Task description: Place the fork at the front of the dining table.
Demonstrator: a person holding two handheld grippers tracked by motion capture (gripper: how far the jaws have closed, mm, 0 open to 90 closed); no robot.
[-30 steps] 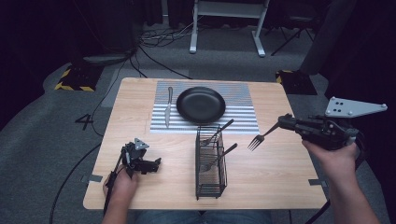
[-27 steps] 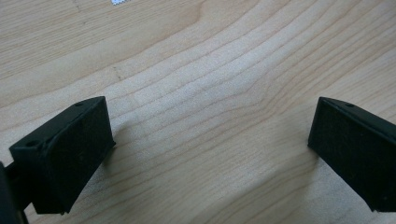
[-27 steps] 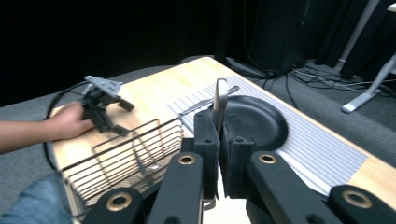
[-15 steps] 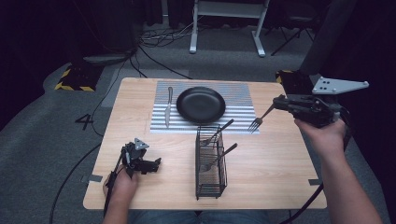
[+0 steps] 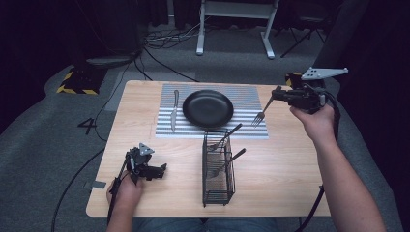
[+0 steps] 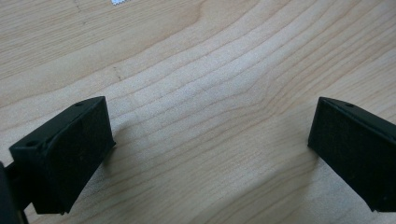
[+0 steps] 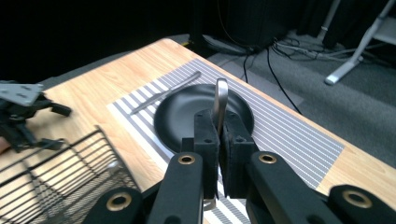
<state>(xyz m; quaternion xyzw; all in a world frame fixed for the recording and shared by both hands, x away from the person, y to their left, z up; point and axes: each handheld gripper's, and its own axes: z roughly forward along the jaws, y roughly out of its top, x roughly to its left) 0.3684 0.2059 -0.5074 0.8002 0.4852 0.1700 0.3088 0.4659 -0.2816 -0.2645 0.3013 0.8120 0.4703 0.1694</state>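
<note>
Item: fork (image 5: pixel 261 114), pinched by its handle in the right gripper (image 5: pixel 279 93), tines hanging down-left of the jaws. Since a second ago it has been carried from beside the wire basket (image 5: pixel 218 169) to just over the striped mat (image 5: pixel 241 126), right of the black plate (image 5: pixel 208 108); placing looks imminent. Left gripper (image 5: pixel 155 169): jaws wide, empty, resting on the table (image 5: pixel 290 164). Knife (image 5: pixel 174 110) lies beyond the plate.

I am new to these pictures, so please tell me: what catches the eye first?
First the fork, clamped in the right gripper and hanging over the striped mat's right side. Beside it sits the black plate, with a wire basket nearer the person.
</note>
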